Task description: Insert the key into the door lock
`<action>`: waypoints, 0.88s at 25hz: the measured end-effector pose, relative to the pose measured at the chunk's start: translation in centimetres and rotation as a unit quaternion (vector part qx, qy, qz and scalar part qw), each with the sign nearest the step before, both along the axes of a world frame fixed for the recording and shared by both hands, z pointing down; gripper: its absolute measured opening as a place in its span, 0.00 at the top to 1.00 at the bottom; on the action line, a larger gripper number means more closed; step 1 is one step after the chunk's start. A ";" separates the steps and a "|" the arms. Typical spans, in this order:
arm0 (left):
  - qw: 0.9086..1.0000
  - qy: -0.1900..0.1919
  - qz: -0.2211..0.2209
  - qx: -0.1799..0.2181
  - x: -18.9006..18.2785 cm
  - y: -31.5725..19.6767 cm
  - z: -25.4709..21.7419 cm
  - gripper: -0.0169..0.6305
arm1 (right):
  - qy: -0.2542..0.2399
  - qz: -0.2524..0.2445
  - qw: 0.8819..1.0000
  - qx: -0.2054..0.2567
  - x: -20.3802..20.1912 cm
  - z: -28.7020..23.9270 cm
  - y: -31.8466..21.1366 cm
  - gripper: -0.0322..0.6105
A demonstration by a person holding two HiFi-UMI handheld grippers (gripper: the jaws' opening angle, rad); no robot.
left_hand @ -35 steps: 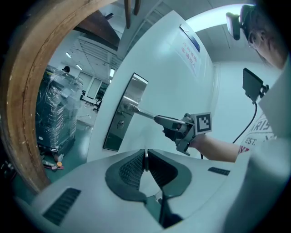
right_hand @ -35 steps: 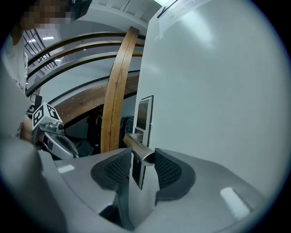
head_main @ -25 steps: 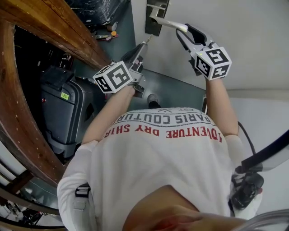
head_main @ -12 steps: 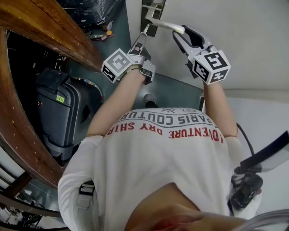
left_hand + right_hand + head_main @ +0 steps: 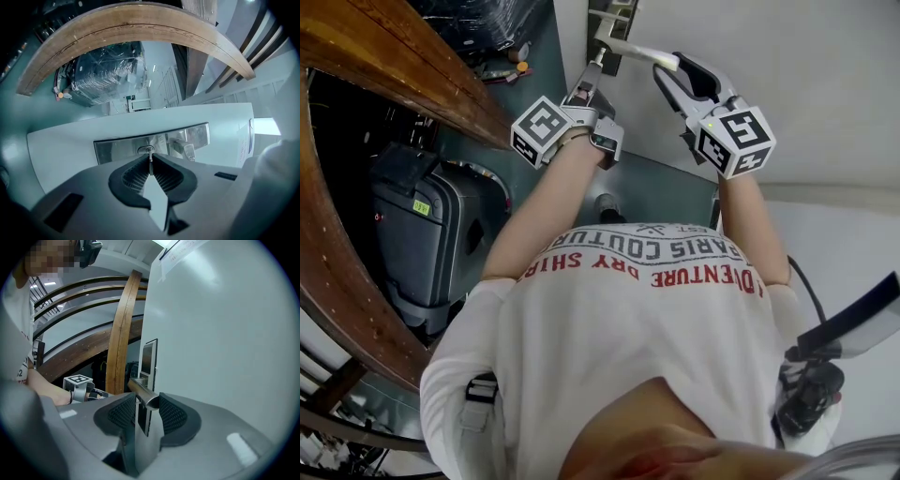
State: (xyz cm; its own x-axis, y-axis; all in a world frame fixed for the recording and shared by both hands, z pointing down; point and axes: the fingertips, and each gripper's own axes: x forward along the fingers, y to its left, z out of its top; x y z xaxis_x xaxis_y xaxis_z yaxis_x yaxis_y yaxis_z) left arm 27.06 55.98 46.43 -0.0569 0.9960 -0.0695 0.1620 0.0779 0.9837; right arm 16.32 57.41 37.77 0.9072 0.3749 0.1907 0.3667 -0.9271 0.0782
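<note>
- Where the head view looks steeply down, a white T-shirt (image 5: 647, 337) with red and grey print fills the lower half, and both bare forearms reach up from it toward the door.
- To the left of the person a dark suitcase (image 5: 422, 234) stands on the floor, under a curved wooden rail (image 5: 403, 66) that sweeps across that side.
- At the end of the left arm, the left gripper (image 5: 592, 82) points at the door's edge, with its marker cube (image 5: 542, 129) turned toward the camera.
- Its jaws are pressed together on a thin metal key (image 5: 150, 158), which stands upright between the ribbed pads (image 5: 133, 176) in the left gripper view.
- The key's tip meets the keyhole (image 5: 146, 150) in the steel lock plate (image 5: 117, 151); how far it has gone in cannot be told.
- At the end of the right arm, the right gripper (image 5: 670, 70) sits higher and nearer the door face.
- Its jaws are clamped round the free end of the silver door handle (image 5: 146, 398), one pad on each side of the bar.
- The handle runs back from there to the same lock plate, beside the keyhole.
- Behind both grippers stands the plain white door (image 5: 806, 84), and past its edge lies a wrapped dark bundle (image 5: 101, 77) on the floor.
</note>
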 end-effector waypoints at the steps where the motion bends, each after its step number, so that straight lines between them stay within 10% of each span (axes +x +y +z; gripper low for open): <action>1: 1.000 -0.004 -0.002 0.000 0.0 0.1 0.1 0.94 | 0.000 0.000 1.000 0.000 0.0 0.0 -0.1 0.72; 22: 0.997 -0.065 -0.027 -0.016 0.1 2.5 0.3 0.94 | -0.018 -0.008 0.999 -0.035 0.1 0.4 -0.4 0.72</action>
